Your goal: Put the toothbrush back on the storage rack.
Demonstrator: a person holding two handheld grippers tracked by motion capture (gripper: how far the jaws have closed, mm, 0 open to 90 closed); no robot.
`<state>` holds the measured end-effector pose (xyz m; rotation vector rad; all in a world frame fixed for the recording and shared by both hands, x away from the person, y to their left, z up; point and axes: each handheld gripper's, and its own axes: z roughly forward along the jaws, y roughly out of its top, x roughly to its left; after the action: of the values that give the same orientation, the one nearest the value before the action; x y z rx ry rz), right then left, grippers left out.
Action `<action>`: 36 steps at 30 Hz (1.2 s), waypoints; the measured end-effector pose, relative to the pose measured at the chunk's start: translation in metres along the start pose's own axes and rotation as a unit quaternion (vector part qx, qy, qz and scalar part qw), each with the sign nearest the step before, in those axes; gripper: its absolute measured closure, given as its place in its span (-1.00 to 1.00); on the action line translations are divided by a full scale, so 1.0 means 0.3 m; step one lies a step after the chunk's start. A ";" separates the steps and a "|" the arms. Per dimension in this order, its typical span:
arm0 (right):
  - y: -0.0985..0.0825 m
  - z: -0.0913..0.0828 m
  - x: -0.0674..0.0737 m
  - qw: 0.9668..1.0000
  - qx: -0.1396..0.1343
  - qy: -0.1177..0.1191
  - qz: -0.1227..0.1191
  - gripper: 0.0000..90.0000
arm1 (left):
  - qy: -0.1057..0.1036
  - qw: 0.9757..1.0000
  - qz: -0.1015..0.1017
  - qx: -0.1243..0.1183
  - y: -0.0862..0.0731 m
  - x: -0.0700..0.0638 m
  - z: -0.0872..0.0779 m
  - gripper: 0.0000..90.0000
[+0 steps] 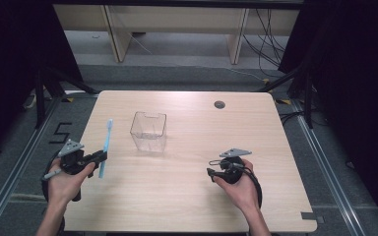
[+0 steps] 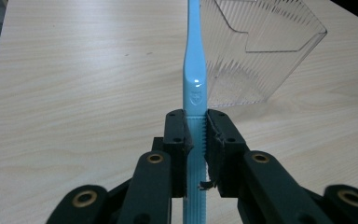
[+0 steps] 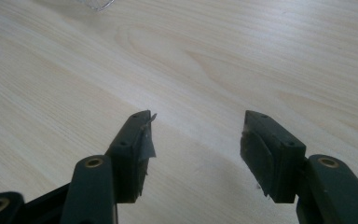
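Two handheld black grippers are hovering over a pale wooden table (image 1: 187, 196). The left gripper (image 2: 196, 122) is pinching the ribbed handle of a light blue plastic toothbrush (image 2: 194, 79), which is pointing away towards a clear ribbed plastic box (image 1: 148, 130) standing near the middle of the table. The right gripper (image 3: 196, 135) is waiting with its jaws spread and nothing between them. Judging by this, the pickup is done; carrying the toothbrush over and dropping it into the box is remaining.
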<state>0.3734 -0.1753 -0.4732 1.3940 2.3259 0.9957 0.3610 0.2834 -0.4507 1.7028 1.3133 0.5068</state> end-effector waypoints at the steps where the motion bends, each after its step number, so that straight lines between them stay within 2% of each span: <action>1: 0.000 0.000 0.000 1.000 0.000 0.000 0.000 -0.03 | -0.003 1.000 0.000 -0.003 0.001 0.001 0.000 0.74; 4: 0.000 0.001 0.000 1.000 0.000 0.000 0.000 -0.03 | -0.004 1.000 0.000 -0.011 0.004 0.000 0.000 0.74; 5: 0.001 0.003 -0.004 1.000 -0.004 0.000 -0.013 -0.03 | -0.005 1.000 0.000 -0.015 0.005 0.000 0.000 0.74; 9: 0.001 0.004 -0.006 1.000 -0.008 -0.002 -0.019 -0.03 | -0.009 1.000 0.003 -0.023 0.010 -0.002 0.003 0.74; 11: 0.001 0.005 -0.006 1.000 -0.008 -0.002 -0.019 -0.03 | -0.010 1.000 0.004 -0.029 0.013 -0.003 0.005 0.74; 13: 0.000 0.001 0.001 1.000 -0.002 -0.001 0.000 -0.03 | -0.012 0.999 0.006 -0.031 0.015 -0.004 0.008 0.74; 14: 0.000 0.001 0.002 1.000 -0.003 -0.001 0.002 -0.03 | -0.013 0.999 0.006 -0.035 0.016 -0.005 0.009 0.74; 20: 0.000 0.002 0.001 1.000 -0.004 0.000 0.000 -0.03 | -0.017 0.999 0.006 -0.039 0.022 -0.009 0.018 0.74; 21: 0.000 0.004 -0.004 1.000 -0.007 -0.001 -0.013 -0.03 | -0.017 0.999 0.007 -0.038 0.024 -0.009 0.019 0.74; 27: 0.001 0.007 -0.006 1.000 -0.005 0.004 -0.014 -0.02 | -0.020 0.999 0.008 -0.042 0.030 -0.012 0.022 0.74; 29: -0.004 0.011 0.000 1.000 -0.013 -0.007 -0.007 -0.02 | -0.020 0.999 0.011 -0.044 0.032 -0.013 0.023 0.74; 30: 0.000 0.007 -0.006 1.000 -0.009 -0.005 -0.018 -0.02 | -0.021 0.999 0.011 -0.047 0.033 -0.014 0.024 0.74; 31: 0.000 0.007 -0.006 1.000 -0.009 -0.005 -0.018 -0.02 | -0.021 0.999 0.012 -0.048 0.035 -0.015 0.024 0.74; 35: -0.001 0.000 0.008 1.000 -0.004 -0.004 0.013 -0.02 | -0.023 0.998 0.013 -0.057 0.044 -0.022 0.027 0.74; 36: -0.001 0.001 0.003 1.000 -0.007 -0.005 0.005 -0.02 | -0.024 0.998 0.015 -0.059 0.046 -0.023 0.028 0.74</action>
<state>0.3729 -0.1744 -0.4733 1.4030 2.3022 1.0050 0.3725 0.2732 -0.4421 1.6296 1.2023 0.5459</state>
